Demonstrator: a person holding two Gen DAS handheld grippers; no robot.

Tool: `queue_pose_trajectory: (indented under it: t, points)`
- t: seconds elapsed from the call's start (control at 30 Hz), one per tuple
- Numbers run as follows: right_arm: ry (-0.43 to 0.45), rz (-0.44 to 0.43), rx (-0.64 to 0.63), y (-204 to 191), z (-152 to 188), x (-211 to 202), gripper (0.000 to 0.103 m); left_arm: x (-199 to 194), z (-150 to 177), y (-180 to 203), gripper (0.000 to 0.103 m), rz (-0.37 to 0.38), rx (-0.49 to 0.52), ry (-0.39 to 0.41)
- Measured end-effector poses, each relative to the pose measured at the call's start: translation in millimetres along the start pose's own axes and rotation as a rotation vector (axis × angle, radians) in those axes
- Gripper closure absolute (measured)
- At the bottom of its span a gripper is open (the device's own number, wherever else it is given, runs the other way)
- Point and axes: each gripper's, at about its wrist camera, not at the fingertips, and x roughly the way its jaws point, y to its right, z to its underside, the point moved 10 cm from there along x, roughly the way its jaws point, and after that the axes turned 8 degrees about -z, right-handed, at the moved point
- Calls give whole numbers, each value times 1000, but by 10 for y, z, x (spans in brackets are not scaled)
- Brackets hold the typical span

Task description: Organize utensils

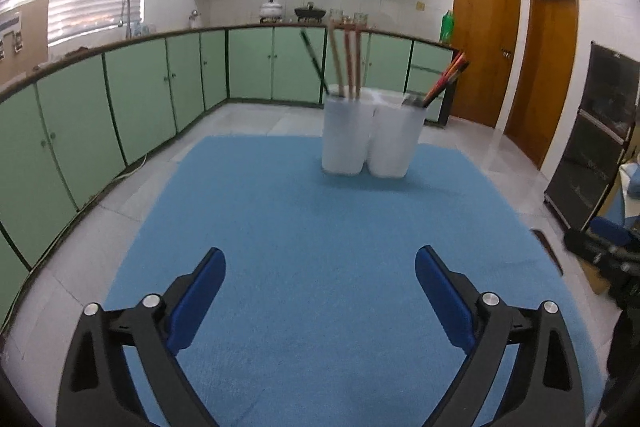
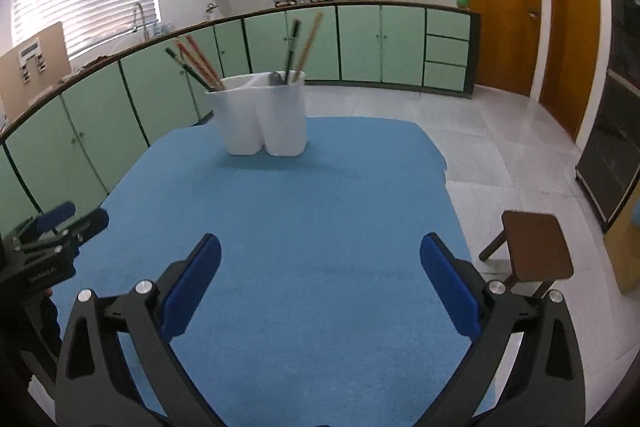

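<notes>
Blue-padded left gripper point(image 1: 320, 269) stood wide apart w/ nothing between its fingers point(image 1: 200, 301), above bare blue cloth point(image 1: 320, 227) at 6 o'clock of left wrist view. Right gripper point(image 2: 320, 259) likewise spread, empty, pads point(image 2: 450, 291) over same cloth; no earlier view given, so only this released state is recorded.

Left gripper also appeared in right wrist view, at 9 o'clock edge point(image 2: 60, 227), blurred; a dark shape at 4 o'clock edge of left wrist view was prob. the other tool, too cut off to tell.

White twin-compartment holder point(image 1: 366, 137) rested upright on cloth toward 12 o'clock from both grippers, well apart from them, near cloth's far edge. Seen from left wrist: left compartment held tan and reddish chopsticks point(image 1: 348, 61) plus one dark stick point(image 1: 314, 61) leaning to 11 o'clock; right compartment held a red-orange bundle point(image 1: 446, 79) leaning to 1 o'clock, and a grey utensil head point(image 1: 412, 101), type unclear. Seen from right wrist, sticks point(image 2: 194, 61) fanned to 10 o'clock in one compartment, and a dark and a tan stick point(image 2: 300, 47) stood near upright in the other.

Beyond cloth: pale tiled floor point(image 2: 400, 107), green cabinets point(image 1: 160, 83) along wall, brown stool point(image 2: 536, 247) at 4 o'clock of right wrist view, wooden doors point(image 1: 486, 43) at 2 o'clock.
</notes>
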Motion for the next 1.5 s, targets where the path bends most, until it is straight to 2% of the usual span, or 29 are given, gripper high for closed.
queue_pose_trajectory:
  t: [0.23, 0.47, 1.17, 1.5]
  points:
    - [58, -50, -31, -252, -426, -297, 6, -388, -436, 69, 9, 6, 2, 103]
    - [110, -73, -54, -370, -753, -561, 6, -620, -718, 110, 8, -9, 7, 153]
    - [181, -105, -93, -538, -1026, -869, 6, -1078, -949, 137, 8, 12, 24, 256]
    - [182, -107, -107, -597, -1034, -875, 6, -1133, -960, 144, 8, 18, 24, 266]
